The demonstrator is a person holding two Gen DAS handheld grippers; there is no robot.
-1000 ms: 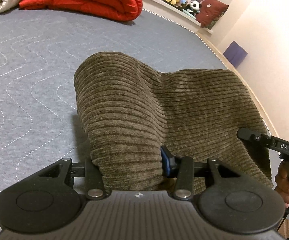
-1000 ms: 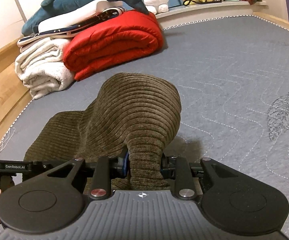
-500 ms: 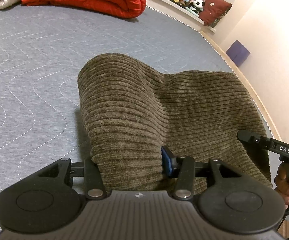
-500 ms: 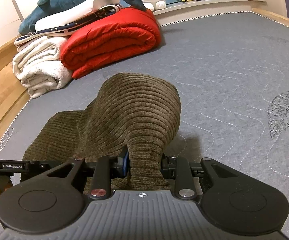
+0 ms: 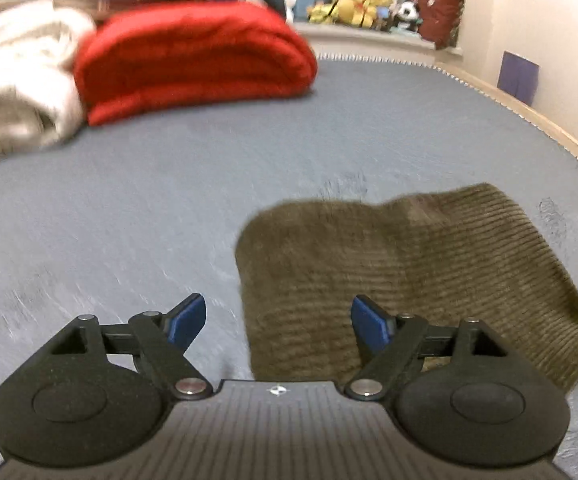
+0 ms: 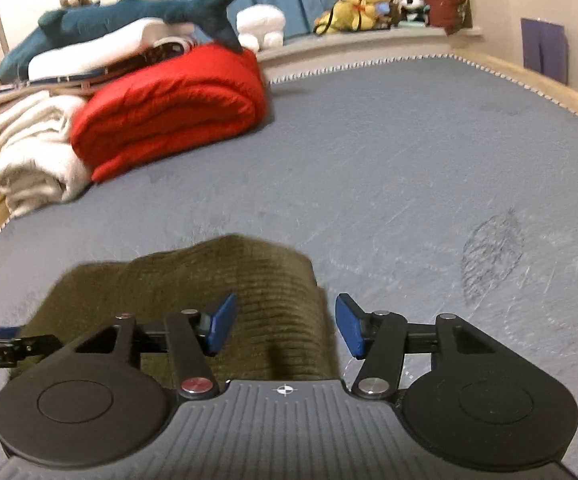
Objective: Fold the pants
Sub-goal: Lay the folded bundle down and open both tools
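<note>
The olive-brown corduroy pants [image 5: 401, 276] lie folded in a low pile on the grey quilted bed, also seen in the right wrist view [image 6: 217, 288]. My left gripper [image 5: 277, 322] is open, its blue pads apart over the pile's left near edge, holding nothing. My right gripper [image 6: 285, 326] is open over the pile's right near edge, holding nothing. The left gripper's tip shows at the left edge of the right wrist view [image 6: 5, 346]. Both views are blurred by motion.
A rolled red quilt [image 6: 169, 108] and a cream blanket [image 6: 25, 152] lie at the far left of the bed [image 6: 409, 168], with a shark plush [image 6: 129, 12] on pillows above. Soft toys [image 6: 369, 0] line the far sill. A wooden bed edge [image 5: 549, 120] runs along the right.
Both grippers have opened and let go of the pants. The raised fold has dropped onto the pile, and both grippers have pulled back and tilted up.
</note>
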